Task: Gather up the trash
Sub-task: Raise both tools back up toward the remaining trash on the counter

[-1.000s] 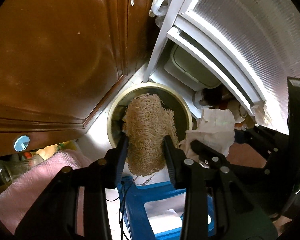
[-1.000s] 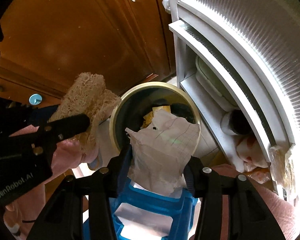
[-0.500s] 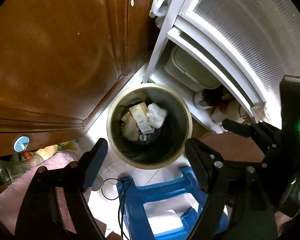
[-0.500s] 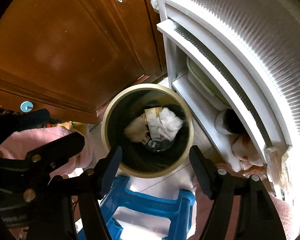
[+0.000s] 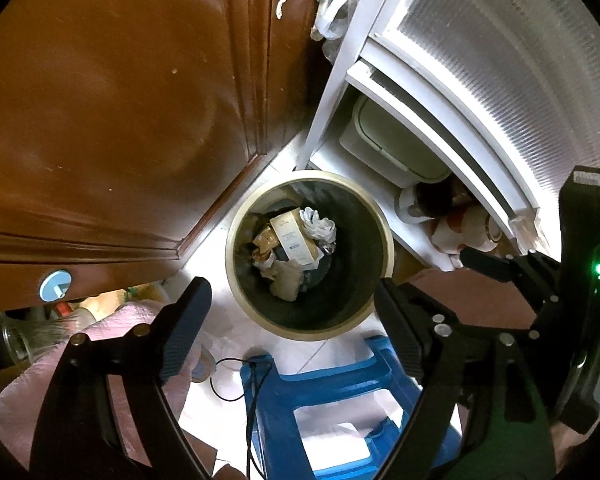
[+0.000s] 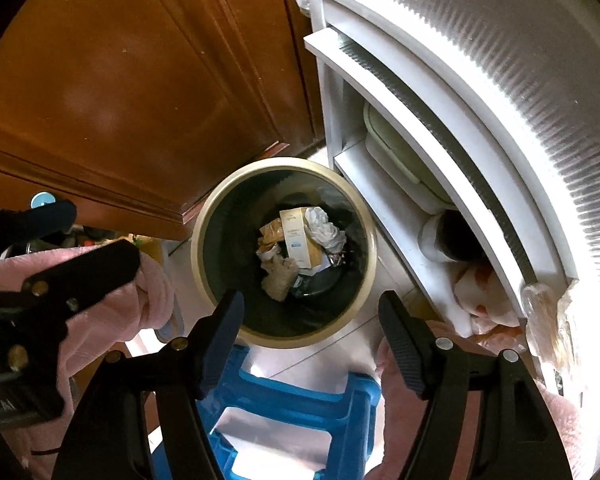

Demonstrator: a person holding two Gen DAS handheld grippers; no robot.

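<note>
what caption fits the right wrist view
Open right gripper above a round trash bin holding a loofah scrap and crumpled paper.

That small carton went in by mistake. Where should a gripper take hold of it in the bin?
Grip the small carton across its long side edges, coming straight down through the bin mouth. It lies flat-face up on the trash, crumpled paper crowding one side.

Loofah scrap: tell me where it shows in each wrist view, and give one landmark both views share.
Left wrist: the loofah scrap lies inside the bin, low in the trash pile, just below the carton, near picture centre.
Right wrist: the same scrap lies in the bin, lower left of the carton.
Shared landmark: the blue stool below the bin.
</note>
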